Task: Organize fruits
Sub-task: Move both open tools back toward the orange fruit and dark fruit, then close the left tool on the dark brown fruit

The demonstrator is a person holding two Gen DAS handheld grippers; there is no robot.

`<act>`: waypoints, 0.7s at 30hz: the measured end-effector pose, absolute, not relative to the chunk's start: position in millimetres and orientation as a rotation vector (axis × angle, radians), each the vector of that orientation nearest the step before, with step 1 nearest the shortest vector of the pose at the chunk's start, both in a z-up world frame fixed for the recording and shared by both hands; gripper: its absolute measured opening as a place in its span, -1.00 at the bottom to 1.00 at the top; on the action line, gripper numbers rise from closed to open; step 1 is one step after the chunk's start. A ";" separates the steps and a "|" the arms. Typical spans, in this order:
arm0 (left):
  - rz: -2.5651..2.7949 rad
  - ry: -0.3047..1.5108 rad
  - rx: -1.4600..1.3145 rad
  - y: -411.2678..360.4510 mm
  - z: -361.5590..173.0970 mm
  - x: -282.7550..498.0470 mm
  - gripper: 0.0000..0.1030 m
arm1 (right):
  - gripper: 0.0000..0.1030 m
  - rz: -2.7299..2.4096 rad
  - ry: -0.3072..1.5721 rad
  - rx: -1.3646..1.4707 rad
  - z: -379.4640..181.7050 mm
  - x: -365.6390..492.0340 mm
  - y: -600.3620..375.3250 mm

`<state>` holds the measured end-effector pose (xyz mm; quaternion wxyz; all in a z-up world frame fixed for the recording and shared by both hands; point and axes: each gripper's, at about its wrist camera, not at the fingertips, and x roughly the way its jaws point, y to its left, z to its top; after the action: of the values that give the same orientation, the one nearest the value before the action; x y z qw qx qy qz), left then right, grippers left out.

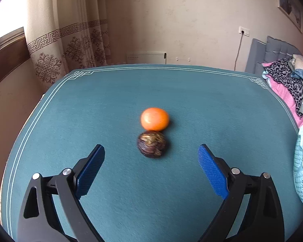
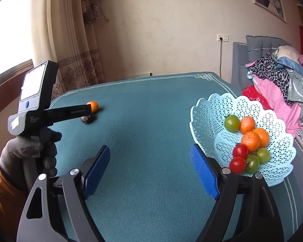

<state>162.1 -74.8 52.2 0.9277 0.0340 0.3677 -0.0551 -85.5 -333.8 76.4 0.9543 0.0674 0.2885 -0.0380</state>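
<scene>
1. Right now the left gripper [image 1: 151,161] has its blue pads spread wide with nothing between them. It points at two loose fruits mid-frame in the left wrist view, so it looks lined up for a pick.
2. The dark fruit [image 1: 152,144], purplish-brown and blurred, sits nearest the jaws. The orange [image 1: 155,119] is right behind it and seems to touch it. The closeness may make a clean grasp of one alone tricky.
3. Both rest on the teal table mat [image 1: 111,104], well apart from the basket.
4. The right gripper [image 2: 150,165] is also wide open and empty. It sits low centre of its view, over bare mat beside the basket. My guess is it's idle, or just done with a drop.
5. The light blue basket [image 2: 204,109], at right in the right wrist view, holds the sorted lot: three oranges [image 2: 251,140], two red tomatoes [image 2: 240,151] and three green ones [image 2: 231,122], piled toward its centre. It's the collection spot, so the loose pair likely goes there.
6. At left in the right wrist view a gloved hand [image 2: 20,153] grips the left tool's handle. The tool's arm reaches toward the two fruits in the upper left of the mat and partly hides them there.
7. Judged progress: most fruit is in, two are left. The dark fruit is the likely next target.
8. Off-task: curtain, and a heap of clothes at right.
</scene>
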 end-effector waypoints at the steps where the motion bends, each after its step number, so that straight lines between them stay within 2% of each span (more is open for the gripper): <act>1: -0.105 0.756 0.067 -72.1 51.2 166.1 0.84 | 0.58 -0.071 0.592 0.135 75.5 -84.1 -332.1; 10: -0.097 0.783 0.078 -67.5 37.2 193.7 0.82 | 0.58 -0.035 0.640 0.142 66.6 -69.6 -323.5; 16: -0.132 0.827 0.067 -68.0 25.0 208.7 0.38 | 0.58 -0.027 0.668 0.147 60.7 -60.7 -321.7; 21: -0.168 0.835 0.054 -67.0 19.9 211.8 0.20 | 0.58 -0.024 0.686 0.155 56.8 -54.8 -320.6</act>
<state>211.8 -67.0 19.9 0.9104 0.0262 0.4048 -0.0815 -54.8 -320.6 56.8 0.9387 0.0757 0.3361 -0.0120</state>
